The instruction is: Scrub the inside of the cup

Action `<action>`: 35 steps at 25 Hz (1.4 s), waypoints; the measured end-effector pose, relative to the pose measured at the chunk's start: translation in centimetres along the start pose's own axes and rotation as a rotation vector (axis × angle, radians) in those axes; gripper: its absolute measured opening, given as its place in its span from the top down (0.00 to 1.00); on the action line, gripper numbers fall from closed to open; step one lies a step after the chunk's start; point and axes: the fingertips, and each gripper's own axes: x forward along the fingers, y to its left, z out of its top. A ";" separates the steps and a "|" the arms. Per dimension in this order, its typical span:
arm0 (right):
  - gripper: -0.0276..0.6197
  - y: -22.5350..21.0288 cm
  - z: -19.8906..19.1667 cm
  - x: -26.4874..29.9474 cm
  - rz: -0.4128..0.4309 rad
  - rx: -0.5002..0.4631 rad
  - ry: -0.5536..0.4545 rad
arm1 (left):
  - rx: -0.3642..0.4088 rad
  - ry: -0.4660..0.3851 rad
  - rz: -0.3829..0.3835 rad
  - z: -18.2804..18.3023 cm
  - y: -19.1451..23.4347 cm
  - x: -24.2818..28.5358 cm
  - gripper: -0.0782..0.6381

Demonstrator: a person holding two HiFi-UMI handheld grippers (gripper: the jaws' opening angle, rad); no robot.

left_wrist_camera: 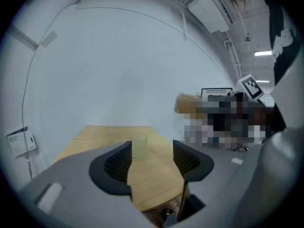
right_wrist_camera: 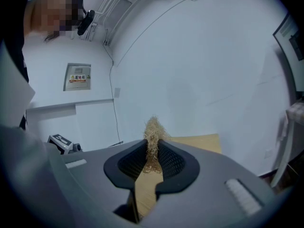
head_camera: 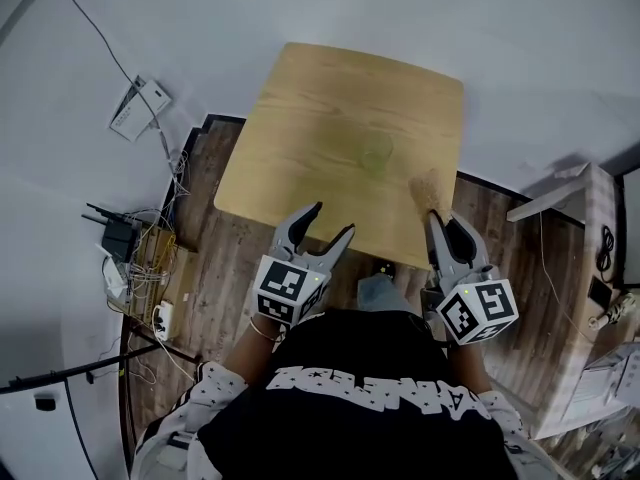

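A clear cup [head_camera: 377,154] stands upright near the middle of the light wooden table [head_camera: 300,108]. In the left gripper view the cup [left_wrist_camera: 139,145] shows ahead, between the jaws but well beyond them. My left gripper [head_camera: 334,218] hovers over the table's near edge, open, with nothing between its pads [left_wrist_camera: 152,160]. My right gripper [head_camera: 441,218] is at the near right corner, shut on a tan fibrous scrubber [head_camera: 428,190]. The scrubber [right_wrist_camera: 153,141] sticks up out of the closed jaws [right_wrist_camera: 152,158].
On the wooden floor to the left lie a router and a tangle of cables with a power strip [head_camera: 135,263]. A white leaflet [head_camera: 138,106] lies further back. A white shelf unit [head_camera: 590,268] stands to the right of the table.
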 end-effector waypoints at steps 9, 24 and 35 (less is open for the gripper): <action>0.84 -2.5 1.4 4.6 0.074 -0.016 0.041 | -0.021 0.015 0.071 0.7 1.8 3.6 0.49; 0.84 -8.2 1.0 9.4 0.176 -0.011 0.143 | -0.109 0.068 0.112 -2.1 2.4 12.7 0.43; 0.84 -9.3 0.8 12.1 0.082 -0.025 0.174 | -0.116 0.141 0.008 -4.8 4.6 16.8 0.36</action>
